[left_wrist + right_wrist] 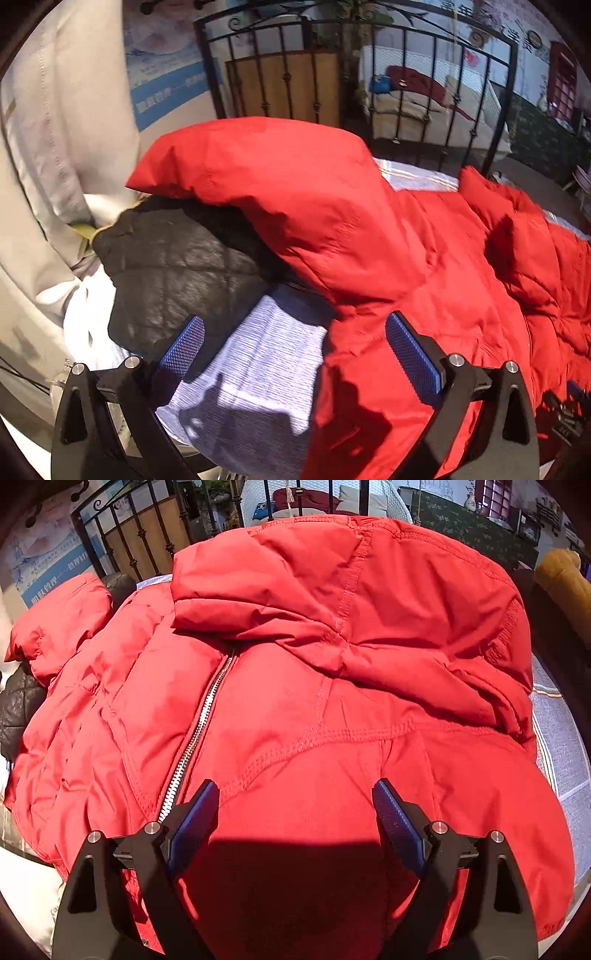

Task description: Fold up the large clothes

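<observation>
A big red puffer jacket (295, 701) with a hood (351, 590) and a silver zipper (195, 738) lies spread on a bed. My right gripper (295, 805) is open just above its shoulder area, holding nothing. In the left wrist view the jacket (424, 295) shows its lower part, with a red flap (266, 173) lifted over the black quilted lining (177, 273). My left gripper (295, 347) is open over the jacket's edge and the bed cover, holding nothing.
A light striped bed cover (258, 369) lies under the jacket. A black iron bed frame (332, 74) stands behind. A pale garment or curtain (55, 147) hangs at left. A yellow-brown object (561, 583) sits at the far right.
</observation>
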`<act>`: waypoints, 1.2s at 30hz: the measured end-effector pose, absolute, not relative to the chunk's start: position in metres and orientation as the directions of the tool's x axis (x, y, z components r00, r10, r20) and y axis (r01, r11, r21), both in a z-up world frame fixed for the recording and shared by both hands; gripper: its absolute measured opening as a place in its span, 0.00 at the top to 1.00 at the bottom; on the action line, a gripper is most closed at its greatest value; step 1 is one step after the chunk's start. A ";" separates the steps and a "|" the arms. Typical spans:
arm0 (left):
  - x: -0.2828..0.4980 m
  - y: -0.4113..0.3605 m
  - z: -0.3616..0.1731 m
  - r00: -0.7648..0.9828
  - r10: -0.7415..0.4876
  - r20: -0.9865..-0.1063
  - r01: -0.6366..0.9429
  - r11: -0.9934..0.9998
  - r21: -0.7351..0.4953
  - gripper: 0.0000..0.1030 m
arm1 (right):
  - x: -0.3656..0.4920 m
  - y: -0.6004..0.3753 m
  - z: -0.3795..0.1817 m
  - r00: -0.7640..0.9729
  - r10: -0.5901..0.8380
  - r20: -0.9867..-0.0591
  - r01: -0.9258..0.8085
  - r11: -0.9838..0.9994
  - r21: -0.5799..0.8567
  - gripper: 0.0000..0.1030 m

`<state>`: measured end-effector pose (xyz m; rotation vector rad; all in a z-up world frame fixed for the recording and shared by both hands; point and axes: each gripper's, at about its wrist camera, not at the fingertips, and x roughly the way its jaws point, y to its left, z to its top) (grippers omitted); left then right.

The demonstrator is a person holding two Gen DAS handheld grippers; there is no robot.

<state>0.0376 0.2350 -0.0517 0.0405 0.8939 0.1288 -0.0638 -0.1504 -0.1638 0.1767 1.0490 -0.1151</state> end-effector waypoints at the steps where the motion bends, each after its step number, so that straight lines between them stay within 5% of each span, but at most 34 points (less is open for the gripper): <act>1: 0.041 0.246 -0.046 0.626 0.137 -0.768 -0.119 0.990 0.079 0.06 | -0.064 -0.151 -0.164 0.496 -0.007 -0.868 0.179 0.979 0.095 0.17; 7: 0.069 0.316 -0.017 0.654 0.169 -0.738 -0.255 0.967 -0.005 0.06 | -0.067 -0.151 -0.165 0.488 -0.010 -0.873 0.169 0.982 0.083 0.17; 16: 0.157 0.373 -0.057 0.582 -0.076 -0.810 -0.363 0.867 -0.342 0.07 | -0.065 -0.143 -0.165 0.477 -0.037 -0.878 0.173 0.983 0.053 0.17; 18: 0.173 0.373 -0.072 0.575 -0.097 -0.813 -0.378 0.849 -0.369 0.13 | -0.067 -0.143 -0.165 0.475 -0.042 -0.879 0.172 0.984 0.046 0.17; 23: 0.192 0.375 -0.091 0.576 -0.147 -0.804 -0.394 0.812 -0.431 0.52 | -0.073 -0.147 -0.163 0.473 -0.040 -0.880 0.181 0.982 0.053 0.17; 27: 0.194 0.370 -0.072 0.600 -0.084 -0.795 -0.371 0.852 -0.370 0.77 | -0.077 -0.150 -0.162 0.484 -0.030 -0.875 0.190 0.979 0.071 0.17; 29: 0.196 0.348 -0.049 0.617 0.034 -0.786 -0.343 0.911 -0.230 0.89 | -0.078 -0.152 -0.162 0.490 -0.030 -0.871 0.197 0.977 0.077 0.17; 32: 0.191 0.288 -0.005 0.701 0.137 -0.700 -0.228 0.973 -0.038 0.92 | -0.080 -0.157 -0.160 0.498 -0.024 -0.867 0.209 0.974 0.093 0.17; 36: 0.160 0.180 0.039 0.813 0.012 -0.581 0.025 0.998 0.056 0.93 | -0.082 -0.163 -0.154 0.515 -0.029 -0.857 0.227 0.968 0.104 0.17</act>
